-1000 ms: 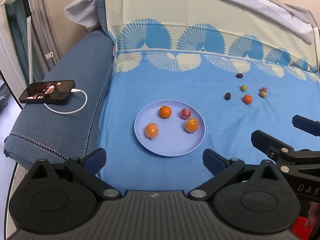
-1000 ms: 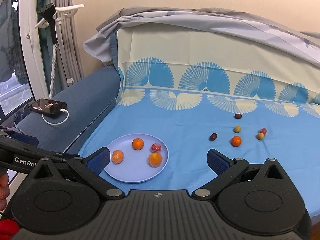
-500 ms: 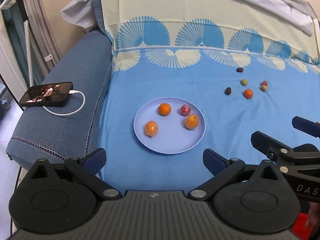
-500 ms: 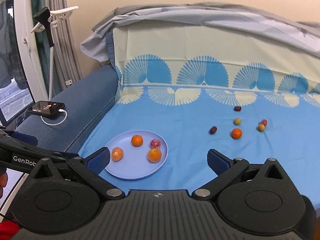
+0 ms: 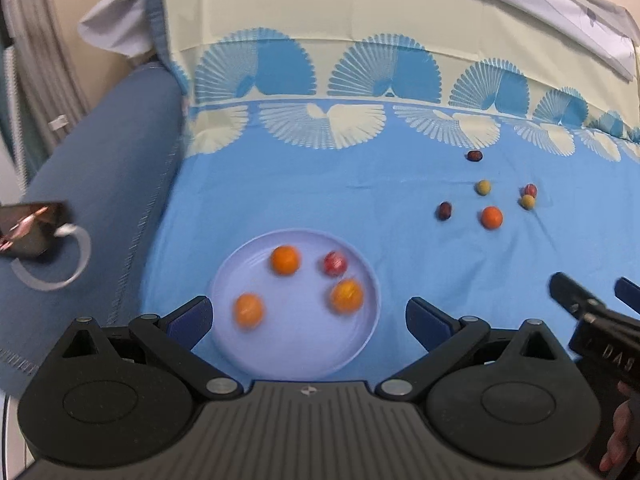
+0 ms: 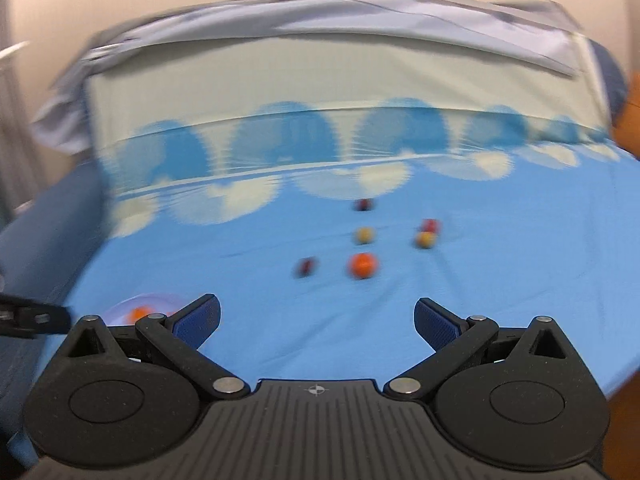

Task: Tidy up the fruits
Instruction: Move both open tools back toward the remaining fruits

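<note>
A lilac plate [image 5: 240,352] lies on the blue sheet with three oranges [image 5: 285,260] and a small red fruit [image 5: 334,263] on it. Several loose fruits lie further right: an orange [image 5: 491,217], two dark ones [image 5: 445,211], two yellow ones [image 5: 483,187] and a red one [image 5: 530,190]. My left gripper [image 5: 308,316] is open and empty, just before the plate. My right gripper [image 6: 317,318] is open and empty, facing the loose orange [image 6: 362,265]; it also shows at the right of the left wrist view [image 5: 592,308]. The plate's edge [image 6: 124,306] shows at the lower left.
A dark blue sofa arm [image 5: 100,184] runs along the left, with a phone [image 5: 24,228] and white cable [image 5: 60,264] on it. A patterned cloth [image 5: 320,40] covers the backrest behind. The left gripper's finger [image 6: 32,316] shows at the left of the right wrist view.
Both grippers moved forward and lower. The plate came closer under the left gripper. The right gripper swung right, so the loose fruits are now centred ahead and the plate has slid to its left edge.
</note>
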`<state>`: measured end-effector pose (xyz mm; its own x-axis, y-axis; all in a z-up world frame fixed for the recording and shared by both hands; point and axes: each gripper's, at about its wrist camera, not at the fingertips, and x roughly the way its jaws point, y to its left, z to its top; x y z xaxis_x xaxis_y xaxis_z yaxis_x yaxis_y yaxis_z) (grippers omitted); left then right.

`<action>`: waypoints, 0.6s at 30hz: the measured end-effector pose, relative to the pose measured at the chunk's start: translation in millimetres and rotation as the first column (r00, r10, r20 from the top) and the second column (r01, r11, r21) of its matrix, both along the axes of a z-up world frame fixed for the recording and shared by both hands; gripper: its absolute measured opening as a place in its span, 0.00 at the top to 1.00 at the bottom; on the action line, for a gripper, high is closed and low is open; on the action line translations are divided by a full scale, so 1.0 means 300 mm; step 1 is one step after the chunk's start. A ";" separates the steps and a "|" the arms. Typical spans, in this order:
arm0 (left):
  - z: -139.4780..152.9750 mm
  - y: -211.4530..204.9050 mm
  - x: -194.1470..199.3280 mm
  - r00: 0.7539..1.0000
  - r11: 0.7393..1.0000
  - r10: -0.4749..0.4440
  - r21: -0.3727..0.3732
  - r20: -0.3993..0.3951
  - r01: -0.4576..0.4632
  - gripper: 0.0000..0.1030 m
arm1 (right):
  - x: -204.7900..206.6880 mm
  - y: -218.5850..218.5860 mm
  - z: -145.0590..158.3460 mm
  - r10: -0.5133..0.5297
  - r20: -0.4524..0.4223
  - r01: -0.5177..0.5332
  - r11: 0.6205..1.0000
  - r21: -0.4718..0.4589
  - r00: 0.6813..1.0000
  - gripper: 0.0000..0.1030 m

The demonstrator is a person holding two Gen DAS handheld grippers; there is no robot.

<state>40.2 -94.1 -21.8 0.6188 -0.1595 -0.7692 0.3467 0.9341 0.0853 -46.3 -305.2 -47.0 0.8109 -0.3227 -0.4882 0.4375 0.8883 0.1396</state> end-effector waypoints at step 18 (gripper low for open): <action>-0.462 -0.738 0.563 0.943 0.942 -0.322 0.065 -0.085 0.328 0.00 | 0.599 -0.626 -0.356 -0.275 -0.124 0.279 0.960 0.016 0.954 0.01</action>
